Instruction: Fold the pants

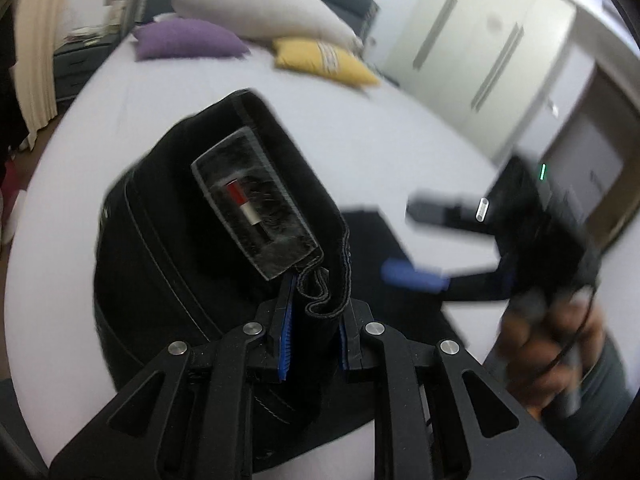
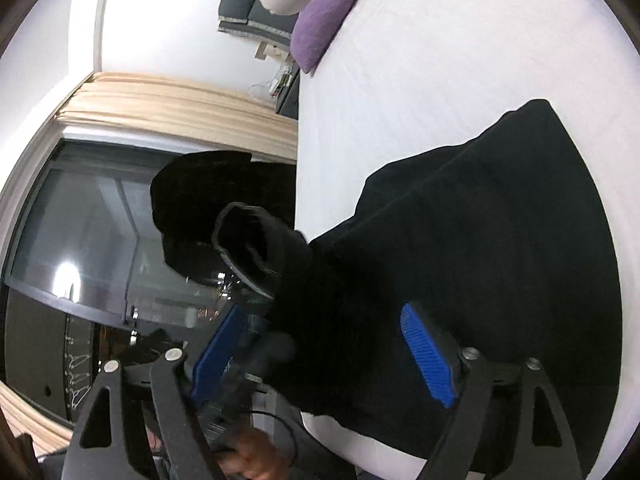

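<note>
The black fabric pants [image 1: 168, 240] are spread over the white bed [image 1: 340, 128], filling the centre and lower left of the left wrist view. A bunched hem of them is clamped between the nearly closed blue-padded left tongs [image 1: 314, 332] at the bottom centre, and a grey label with a red and white stripe [image 1: 252, 204] is seen just above. The right tongs [image 2: 324, 354] are held wide open, with nothing gripped; their blue pads are seen over the dark cloth [image 2: 480, 240] at the lower part of the right wrist view. A purple cushion [image 1: 184, 40], a yellow cushion [image 1: 324, 60] and a pale pillow [image 1: 256, 4] are seen at the upper part of the frame.
</note>
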{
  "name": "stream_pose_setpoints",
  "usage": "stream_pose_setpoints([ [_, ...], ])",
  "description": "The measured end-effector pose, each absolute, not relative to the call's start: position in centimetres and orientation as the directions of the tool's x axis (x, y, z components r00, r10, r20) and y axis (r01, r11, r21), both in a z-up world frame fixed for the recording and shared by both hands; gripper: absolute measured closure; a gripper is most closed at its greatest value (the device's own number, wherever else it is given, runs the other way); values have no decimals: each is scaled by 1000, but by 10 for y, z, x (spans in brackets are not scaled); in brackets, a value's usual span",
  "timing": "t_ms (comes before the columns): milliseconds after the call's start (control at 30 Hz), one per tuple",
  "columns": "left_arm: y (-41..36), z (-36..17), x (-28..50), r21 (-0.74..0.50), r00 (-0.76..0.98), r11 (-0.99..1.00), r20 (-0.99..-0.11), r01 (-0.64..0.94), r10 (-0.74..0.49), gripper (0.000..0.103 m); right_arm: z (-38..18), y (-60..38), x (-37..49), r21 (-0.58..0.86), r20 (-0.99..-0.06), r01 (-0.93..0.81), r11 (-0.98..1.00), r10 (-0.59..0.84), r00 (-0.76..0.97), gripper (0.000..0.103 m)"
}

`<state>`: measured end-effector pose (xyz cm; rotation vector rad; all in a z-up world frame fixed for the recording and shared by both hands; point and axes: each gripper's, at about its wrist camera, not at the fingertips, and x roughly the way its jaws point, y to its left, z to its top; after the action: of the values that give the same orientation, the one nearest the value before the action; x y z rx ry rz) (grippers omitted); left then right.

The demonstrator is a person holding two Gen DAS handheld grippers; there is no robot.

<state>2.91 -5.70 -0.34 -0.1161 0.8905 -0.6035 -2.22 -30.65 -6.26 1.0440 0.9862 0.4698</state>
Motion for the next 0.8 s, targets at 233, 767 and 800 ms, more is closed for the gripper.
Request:
stream_pose_setpoints([
  [233,-81,-7,9,-212,497,828,-713,519,-494,87,-67,-292,-12,873,-473,112,474,771,425,17],
  [767,-152,-18,-26,-63,457,729,-742,681,-491,87,-51,-291,-6,709,-666,65,703,636,389,79],
  [800,-160,-17,-18,-63,450,720,-742,691,-497,87,-52,-298,-9,709,-665,72,701,632,398,81],
])
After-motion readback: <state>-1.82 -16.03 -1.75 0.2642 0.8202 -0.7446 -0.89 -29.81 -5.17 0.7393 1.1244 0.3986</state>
